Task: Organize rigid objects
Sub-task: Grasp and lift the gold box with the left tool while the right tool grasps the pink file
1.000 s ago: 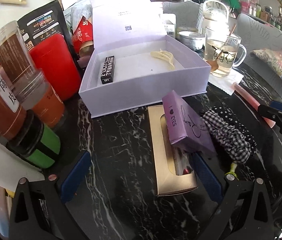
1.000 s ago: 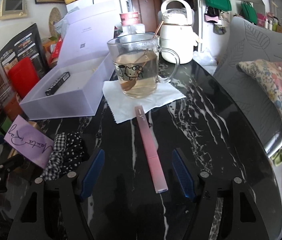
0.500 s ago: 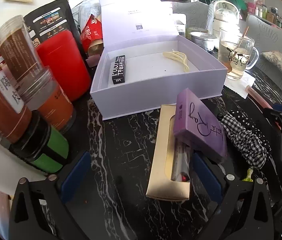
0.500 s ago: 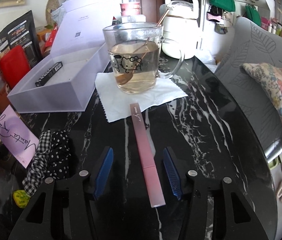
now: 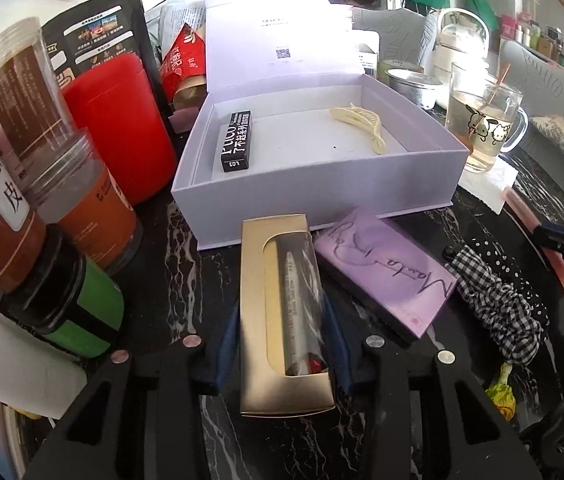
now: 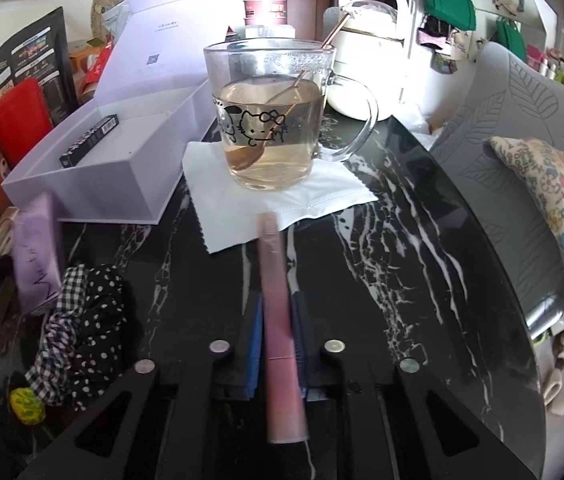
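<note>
Left hand-held gripper (image 5: 284,338) closing on gold box (image 5: 282,312), blue pads (image 5: 227,344) against both long sides, box lying on black marble desk (image 5: 185,272) and reaching forward from between the jaws. Just right of it, purple box (image 5: 386,272) lying flat; farther right, checked scrunchie (image 5: 498,300). Straight ahead, touching the gold box's far end, open white box (image 5: 314,184) holding black lipstick carton (image 5: 237,142) and cream hair clip (image 5: 362,126). Left of the gripper, jars (image 5: 77,200) and red canister (image 5: 121,128).

Right hand-held gripper (image 6: 277,338) shut narrow on pink tube (image 6: 279,320), pads (image 6: 255,340) pressed to both sides, tube pointing forward. Beyond its tip, glass mug (image 6: 269,120) of tea on white napkin (image 6: 322,196). Left and ahead, the white box; near left, scrunchie and blurred purple box.
</note>
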`<move>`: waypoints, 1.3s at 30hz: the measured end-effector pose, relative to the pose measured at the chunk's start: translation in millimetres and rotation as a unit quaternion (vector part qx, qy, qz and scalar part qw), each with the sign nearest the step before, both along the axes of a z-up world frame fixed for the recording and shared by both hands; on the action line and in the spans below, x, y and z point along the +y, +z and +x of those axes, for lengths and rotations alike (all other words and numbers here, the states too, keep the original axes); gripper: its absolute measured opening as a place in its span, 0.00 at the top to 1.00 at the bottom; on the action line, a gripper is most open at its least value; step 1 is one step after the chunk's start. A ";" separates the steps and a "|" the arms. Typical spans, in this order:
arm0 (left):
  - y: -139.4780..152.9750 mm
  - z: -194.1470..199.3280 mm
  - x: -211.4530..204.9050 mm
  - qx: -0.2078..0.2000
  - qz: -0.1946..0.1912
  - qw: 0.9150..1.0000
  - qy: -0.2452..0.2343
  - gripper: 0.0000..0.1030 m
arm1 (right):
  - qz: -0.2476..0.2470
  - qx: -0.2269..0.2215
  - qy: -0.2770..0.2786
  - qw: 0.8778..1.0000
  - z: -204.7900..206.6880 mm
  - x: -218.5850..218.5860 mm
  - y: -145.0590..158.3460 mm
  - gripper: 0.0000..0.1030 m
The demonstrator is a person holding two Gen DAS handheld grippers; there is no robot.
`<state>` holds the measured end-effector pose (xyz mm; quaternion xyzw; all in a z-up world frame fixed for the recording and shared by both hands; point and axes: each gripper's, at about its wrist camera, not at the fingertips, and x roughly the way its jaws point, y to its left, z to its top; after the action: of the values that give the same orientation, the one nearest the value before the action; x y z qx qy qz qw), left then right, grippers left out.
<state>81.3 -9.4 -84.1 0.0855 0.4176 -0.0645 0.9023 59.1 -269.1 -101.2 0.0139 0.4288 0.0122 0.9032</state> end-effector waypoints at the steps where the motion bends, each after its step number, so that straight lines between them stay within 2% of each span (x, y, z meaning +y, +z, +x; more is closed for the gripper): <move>1: 0.4 -1.0 0.2 0.003 -0.002 1.000 0.000 0.62 | 0.001 0.000 0.003 1.000 -2.2 0.6 0.3 0.87; 14: 14.4 -47.9 10.4 -0.006 -0.021 1.000 -0.005 0.62 | 0.005 -0.008 0.018 1.000 -40.0 16.0 10.2 0.87; 23: 13.8 -80.9 10.6 0.004 -0.027 0.999 -0.020 0.62 | 0.015 -0.005 0.031 0.999 -74.4 25.6 12.8 0.87; 30: 8.2 -89.5 11.5 0.013 -0.029 0.999 -0.017 0.62 | 0.012 0.001 0.046 0.999 -91.9 33.7 7.4 0.87; 39: 1.0 -88.6 7.3 0.014 -0.016 1.000 -0.022 0.62 | 0.014 0.009 0.048 0.999 -91.4 37.0 -0.6 0.87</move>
<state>-7.3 -2.1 -83.1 0.0791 0.4275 -0.0919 0.8958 -32.3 -232.1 -101.8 0.0060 0.4371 0.0608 0.8973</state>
